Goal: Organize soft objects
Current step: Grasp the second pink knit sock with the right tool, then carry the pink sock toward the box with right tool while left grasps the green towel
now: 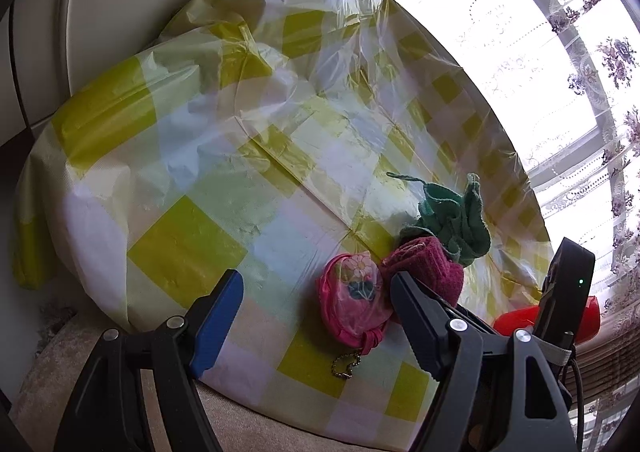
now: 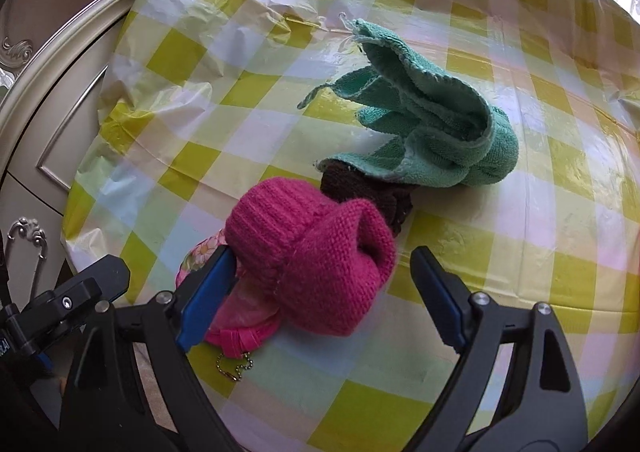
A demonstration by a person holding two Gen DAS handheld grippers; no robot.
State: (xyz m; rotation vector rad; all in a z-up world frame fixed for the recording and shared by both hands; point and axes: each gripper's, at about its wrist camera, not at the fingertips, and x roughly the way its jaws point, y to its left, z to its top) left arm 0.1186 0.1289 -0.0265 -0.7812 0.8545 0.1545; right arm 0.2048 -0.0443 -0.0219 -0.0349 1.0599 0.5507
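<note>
A pink knitted hat (image 2: 312, 252) lies on the yellow checked tablecloth (image 2: 500, 252), between the fingers of my right gripper (image 2: 320, 292). Its jaws are open: the left blue pad (image 2: 204, 296) is at the hat's edge, and the right pad stands apart from it. Under the hat lies a pink floral pouch (image 2: 236, 316) with a bead chain (image 2: 234, 366). Behind it are a dark brown knit piece (image 2: 368, 188) and a crumpled green towel (image 2: 432, 132). My left gripper (image 1: 316, 316) hovers open near the pouch (image 1: 352, 304), holding nothing.
The round table's near edge (image 1: 248, 392) runs under both grippers. A cream cabinet (image 2: 40, 132) stands left of the table. A bright window with a lace curtain (image 1: 560, 92) is on the right. The right gripper's black housing (image 1: 568, 280) and a red part (image 1: 560, 318) sit beside my left gripper.
</note>
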